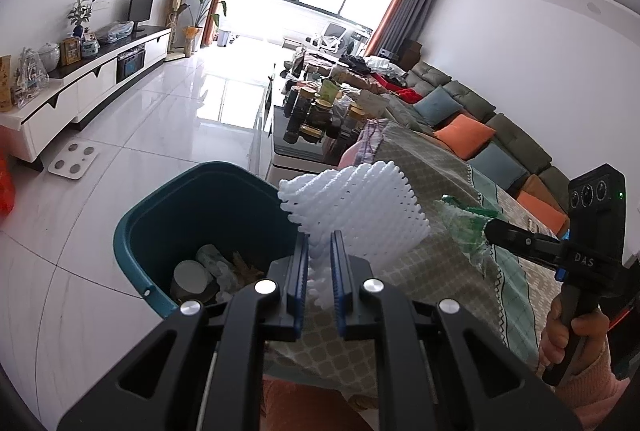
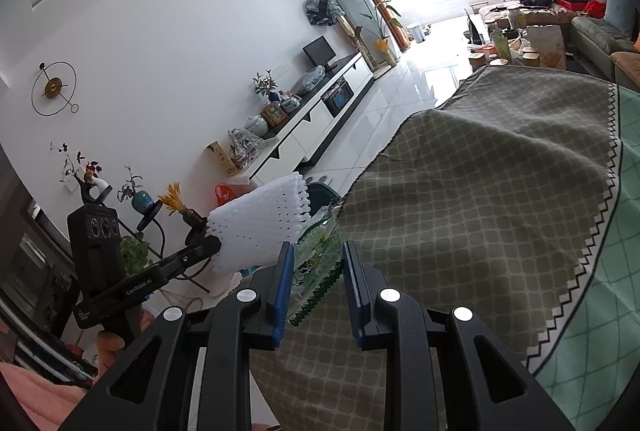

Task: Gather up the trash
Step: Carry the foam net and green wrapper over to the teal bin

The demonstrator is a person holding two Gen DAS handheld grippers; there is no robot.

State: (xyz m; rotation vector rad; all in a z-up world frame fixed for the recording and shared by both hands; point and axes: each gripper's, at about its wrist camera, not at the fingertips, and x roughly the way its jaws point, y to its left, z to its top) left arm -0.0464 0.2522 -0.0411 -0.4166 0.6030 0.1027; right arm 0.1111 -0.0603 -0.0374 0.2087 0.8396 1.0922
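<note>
A white foam net sleeve (image 1: 360, 207) is pinched between the blue pads of my left gripper (image 1: 321, 237), which is shut on it just beside the rim of a teal trash bin (image 1: 160, 215). The bin stands on the floor at the table's edge and holds a paper cup and other scraps. My right gripper (image 2: 318, 245) is shut on a clear plastic wrapper with green print (image 2: 320, 255) over the tablecloth. From the left wrist view, the right gripper (image 1: 490, 227) holds the wrapper (image 1: 464, 227) to the right of the foam. From the right wrist view, the left gripper (image 2: 216, 243) carries the foam (image 2: 264, 223) near the bin (image 2: 324, 191).
A table under a green-grey patterned cloth (image 2: 480, 191) fills the right side. A white TV cabinet (image 1: 80, 87) lines the far wall, with a bathroom scale (image 1: 74, 159) on the tiled floor. A coffee table crowded with jars (image 1: 316, 111) and a sofa with cushions (image 1: 480, 127) lie beyond.
</note>
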